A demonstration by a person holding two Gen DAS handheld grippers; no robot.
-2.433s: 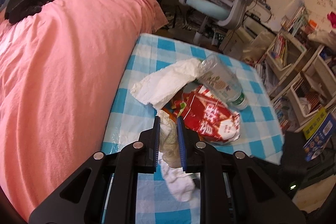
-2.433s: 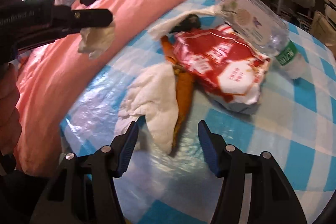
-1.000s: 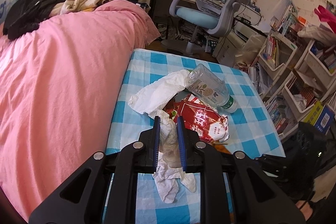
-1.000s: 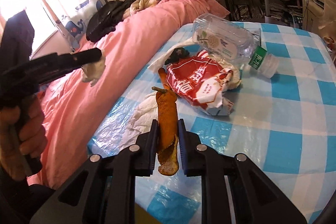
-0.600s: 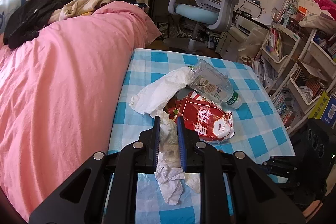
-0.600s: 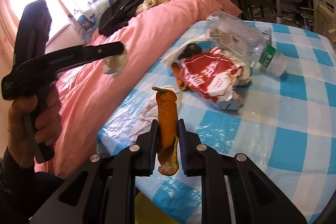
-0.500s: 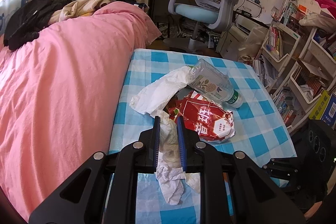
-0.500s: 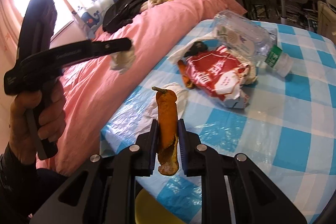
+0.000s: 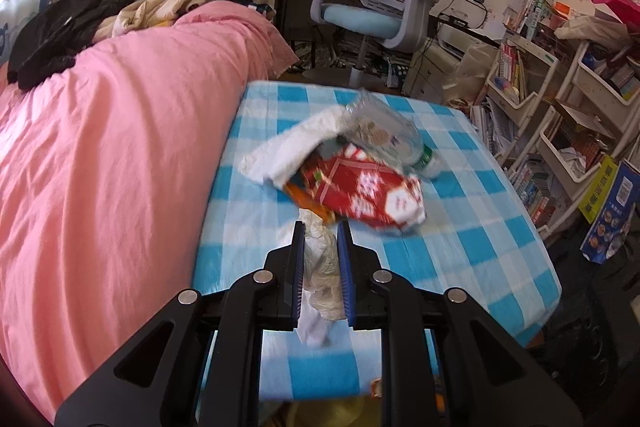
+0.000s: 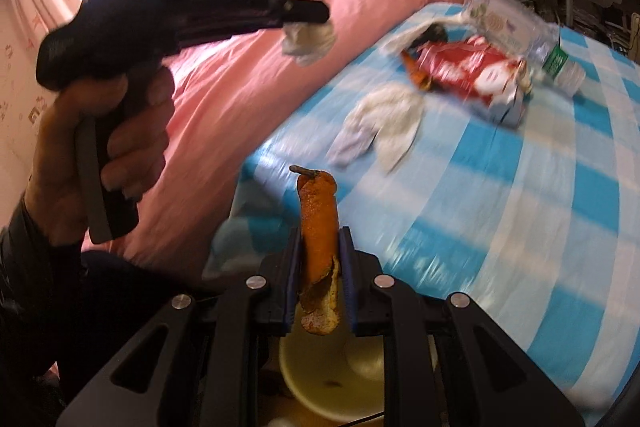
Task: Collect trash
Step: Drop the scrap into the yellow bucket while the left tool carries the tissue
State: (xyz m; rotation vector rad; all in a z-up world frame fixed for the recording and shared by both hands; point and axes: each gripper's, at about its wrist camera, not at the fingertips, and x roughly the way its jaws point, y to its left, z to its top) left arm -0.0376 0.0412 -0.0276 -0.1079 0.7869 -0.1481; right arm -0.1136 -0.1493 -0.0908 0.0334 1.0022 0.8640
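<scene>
My left gripper (image 9: 321,233) is shut on a crumpled white tissue (image 9: 320,263), held above the near edge of the blue checked table (image 9: 472,239). The right wrist view shows that same left gripper (image 10: 306,11) at upper left, with a wad of tissue (image 10: 308,41) hanging from it. My right gripper (image 10: 320,235) is shut on a strip of orange peel (image 10: 318,215) that stands up between the pads. Below it sits a pale yellow bin (image 10: 320,375). On the table lie a red snack wrapper (image 9: 360,193), a clear plastic bottle (image 9: 388,137), white tissues (image 9: 296,149) and another tissue (image 10: 384,125).
A bed with a pink duvet (image 9: 112,163) runs along the table's left side, with clothes piled at its far end. A grey and blue desk chair (image 9: 384,3) stands beyond the table. Shelves of books (image 9: 560,131) line the right. A hand (image 10: 104,147) grips the left tool.
Both grippers have drawn back from the trash pile toward the table's near edge. The right one has swung over the bin, which now shows below the peel. Both grips are unchanged.
</scene>
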